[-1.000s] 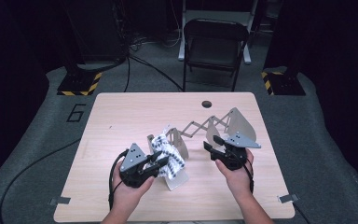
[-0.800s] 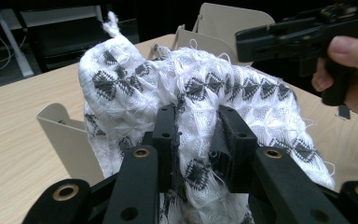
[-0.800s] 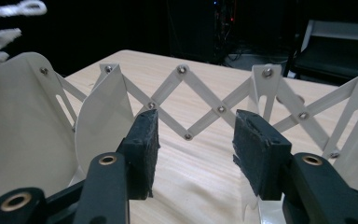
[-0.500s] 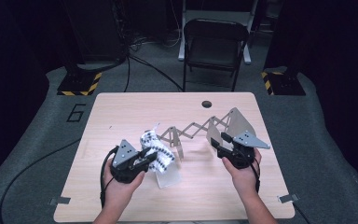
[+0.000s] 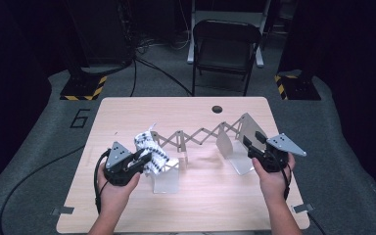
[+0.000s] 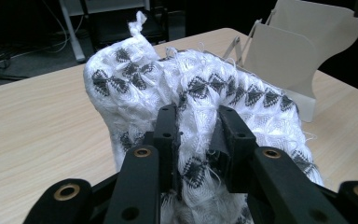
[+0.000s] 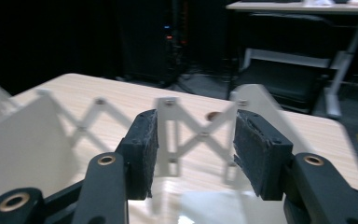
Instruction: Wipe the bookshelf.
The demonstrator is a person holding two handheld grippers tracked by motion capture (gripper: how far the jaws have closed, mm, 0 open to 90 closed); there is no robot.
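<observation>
While the wooden table (image 5: 127, 205) is watched from above, a black folding chair (image 5: 225, 46) is seen behind its far edge and a small dark hole (image 5: 217, 108) near that edge. Across the middle, an expanding scissor rack (image 5: 200, 137) is stretched between two white end plates, the left plate (image 5: 165, 178) near the left gripper (image 5: 144, 159) and the right plate (image 5: 235, 147) just beside the right gripper (image 5: 250, 143).

A white cloth with dark patterns (image 6: 191, 88) is pinched between the left gripper's jaws, bunched over the rack's left end, and the way to that left plate is blocked by it. The right gripper's jaws are spread with nothing between the pads (image 7: 144, 149), the lattice being seen beyond them.

Compared with a second ago, the rack has been pulled longer: the left hand (image 5: 112, 188) has been carried leftward with the cloth, and the right hand (image 5: 273, 176) outward to the right.
</observation>
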